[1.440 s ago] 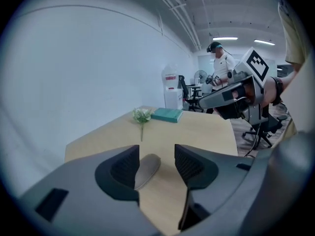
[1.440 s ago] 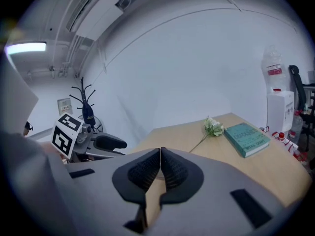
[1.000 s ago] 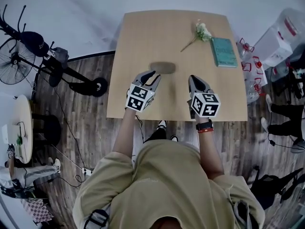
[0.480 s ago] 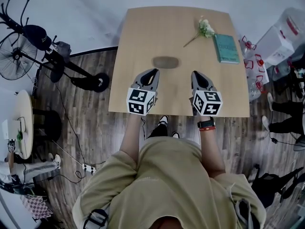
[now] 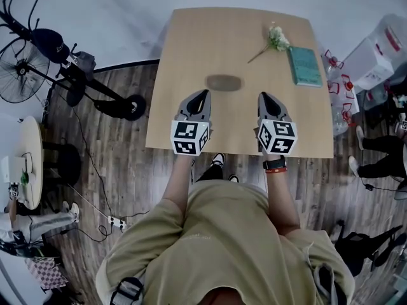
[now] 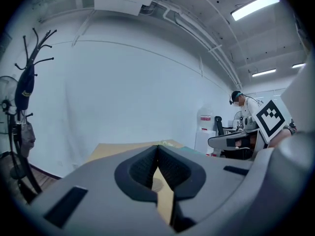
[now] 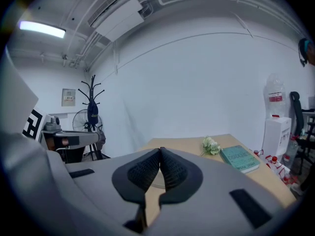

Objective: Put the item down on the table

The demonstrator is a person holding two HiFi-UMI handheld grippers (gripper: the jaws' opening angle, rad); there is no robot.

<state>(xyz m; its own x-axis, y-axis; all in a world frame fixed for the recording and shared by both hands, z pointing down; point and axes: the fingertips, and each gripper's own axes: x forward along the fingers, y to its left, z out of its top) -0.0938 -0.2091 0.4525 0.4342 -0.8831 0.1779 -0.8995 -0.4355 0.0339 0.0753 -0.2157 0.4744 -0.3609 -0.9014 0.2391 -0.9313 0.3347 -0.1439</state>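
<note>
The flat, oval grey-brown item (image 5: 224, 82) lies on the light wooden table (image 5: 191, 43), just ahead of and between the clenched, empty left gripper (image 5: 203, 94) and the likewise clenched right gripper (image 5: 264, 97), touching neither.

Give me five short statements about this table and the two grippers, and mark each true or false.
1. The oval item lies on the table, with neither gripper touching it. True.
2. The left gripper holds the flower. False: its jaws are shut on nothing, and the flower lies at the far side of the table.
3. The book lies near the table's right edge. True.
4. The right gripper has its jaws wide open. False: they are shut and empty.
5. The flower lies on top of the book. False: it lies beside it, to the left.
</note>
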